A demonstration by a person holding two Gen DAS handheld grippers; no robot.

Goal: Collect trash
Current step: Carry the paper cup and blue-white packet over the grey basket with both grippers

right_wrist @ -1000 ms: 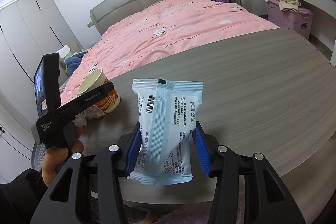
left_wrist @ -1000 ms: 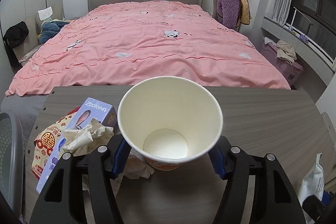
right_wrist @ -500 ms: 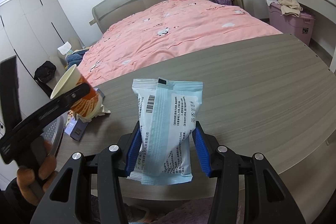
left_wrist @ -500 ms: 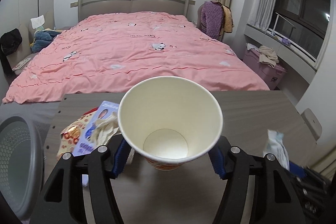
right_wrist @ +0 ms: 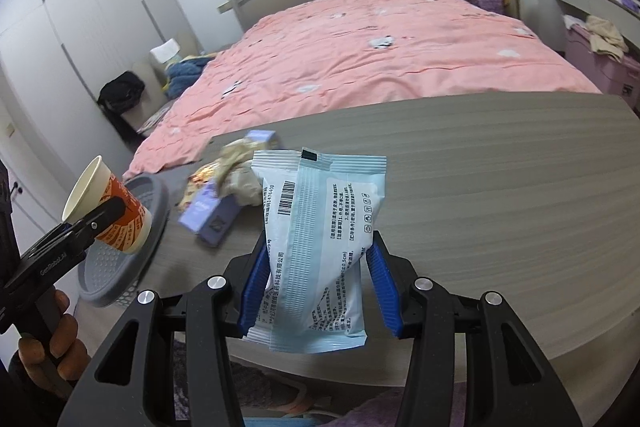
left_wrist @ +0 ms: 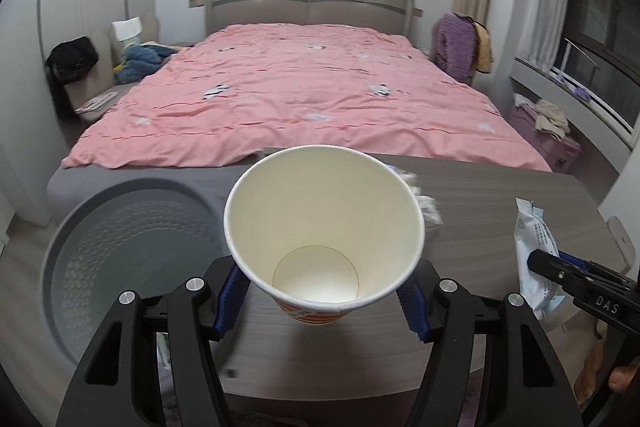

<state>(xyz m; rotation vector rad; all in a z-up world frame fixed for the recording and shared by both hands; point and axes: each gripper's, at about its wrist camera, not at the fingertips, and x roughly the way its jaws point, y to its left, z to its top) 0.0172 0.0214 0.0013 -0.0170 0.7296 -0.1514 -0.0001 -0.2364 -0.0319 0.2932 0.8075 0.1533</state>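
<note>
My left gripper (left_wrist: 322, 301) is shut on an empty paper cup (left_wrist: 323, 227), white inside with an orange print outside (right_wrist: 120, 205), and holds it upright at the table's left edge beside a grey perforated trash bin (left_wrist: 120, 227). My right gripper (right_wrist: 316, 287) is shut on a light blue wipes packet (right_wrist: 320, 227) held upright above the table's near edge; the packet (left_wrist: 536, 247) also shows at the right of the left wrist view. On the table lie a purple carton (right_wrist: 216, 211), crumpled paper (right_wrist: 240, 167) and a printed wrapper (right_wrist: 200, 175).
The grey wood table (right_wrist: 500, 187) stands at the foot of a bed with a pink cover (left_wrist: 304, 99). The bin (right_wrist: 120, 267) sits on the floor left of the table. A pink storage box with clothes (left_wrist: 552, 135) is at the right wall.
My left gripper has carried the cup leftward off the table toward the bin, which now fills the lower left of its view. My right gripper has swung left with the packet.
</note>
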